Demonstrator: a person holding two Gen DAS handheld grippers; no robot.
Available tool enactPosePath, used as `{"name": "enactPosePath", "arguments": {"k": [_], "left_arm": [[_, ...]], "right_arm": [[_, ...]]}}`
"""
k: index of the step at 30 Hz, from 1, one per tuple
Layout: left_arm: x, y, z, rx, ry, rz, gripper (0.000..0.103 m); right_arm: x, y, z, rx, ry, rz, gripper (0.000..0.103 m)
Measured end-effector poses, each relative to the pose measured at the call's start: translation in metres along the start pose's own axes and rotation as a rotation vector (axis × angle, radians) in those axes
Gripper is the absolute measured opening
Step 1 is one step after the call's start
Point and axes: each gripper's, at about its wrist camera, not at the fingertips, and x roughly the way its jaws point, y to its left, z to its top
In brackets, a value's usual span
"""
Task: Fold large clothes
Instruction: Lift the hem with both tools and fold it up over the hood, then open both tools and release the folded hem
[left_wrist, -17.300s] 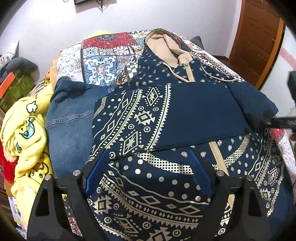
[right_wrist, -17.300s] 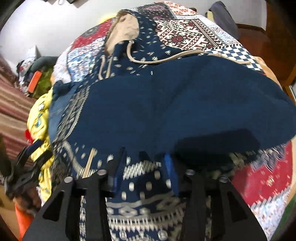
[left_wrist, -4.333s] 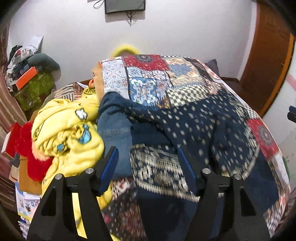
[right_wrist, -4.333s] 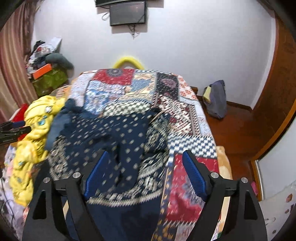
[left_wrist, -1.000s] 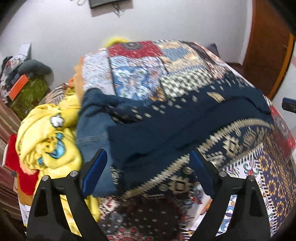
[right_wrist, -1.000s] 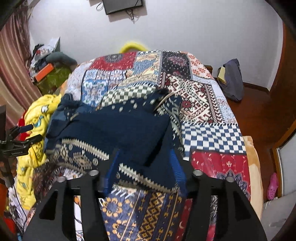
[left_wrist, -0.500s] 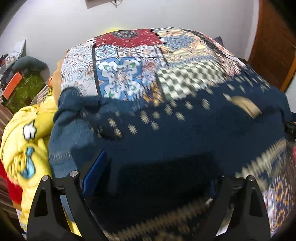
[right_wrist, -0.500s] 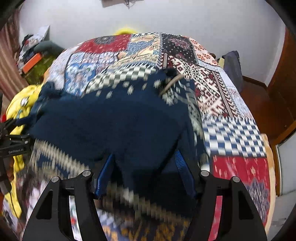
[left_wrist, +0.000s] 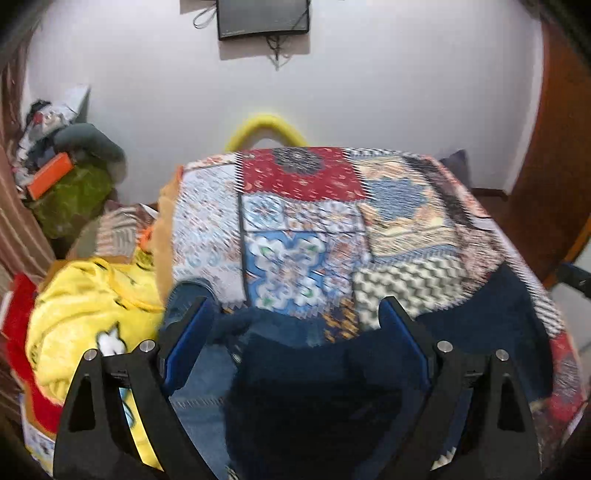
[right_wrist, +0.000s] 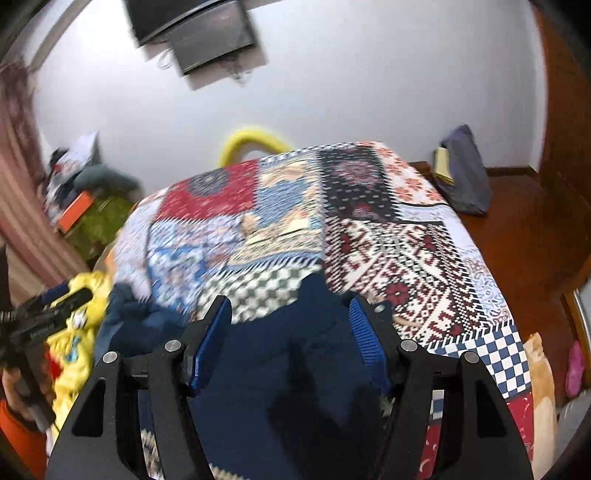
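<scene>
White wall and a mounted screen (left_wrist: 263, 18) sit behind the bed (left_wrist: 406, 206), whose patchwork cover takes up most of the room I can see; a heap of yellow fleece (left_wrist: 85, 310) and a denim piece (left_wrist: 201, 398) crowd its left edge. The navy hoodie (left_wrist: 325, 391) lies bunched at the near end of the bed, filling the space between both sets of fingers. The left hand-held gripper (left_wrist: 295, 339) stands spread wide with dark cloth lying between its blue pads; whether it truly bites the fabric I cannot tell. The right hand-held gripper (right_wrist: 290, 339) is partly spread, navy cloth filling the gap, and its hold is equally unclear. My worry is a thick, heavy garment slipping from a loose hold, so the fold sags unevenly. The denim touching the hoodie's left side could get dragged in, and a drawcord (right_wrist: 404, 322) trailing at the right could snag.
</scene>
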Motion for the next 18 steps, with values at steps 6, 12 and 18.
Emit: {"name": "enactPosePath", "arguments": {"k": [6, 12, 18], "left_arm": [[-0.001, -0.019, -0.05, 0.04, 0.108, -0.169, 0.091], [0.029, -0.043, -0.106, 0.043, 0.238, -0.241, 0.091], [0.044, -0.032, -0.131, 0.026, 0.246, -0.262, 0.092]], "right_arm": [[0.002, 0.036, -0.038, -0.1, 0.095, 0.098, 0.062], [0.026, 0.058, -0.082, -0.172, 0.202, 0.124, 0.062], [0.032, 0.039, -0.114, -0.212, 0.232, 0.073, 0.063]]}}
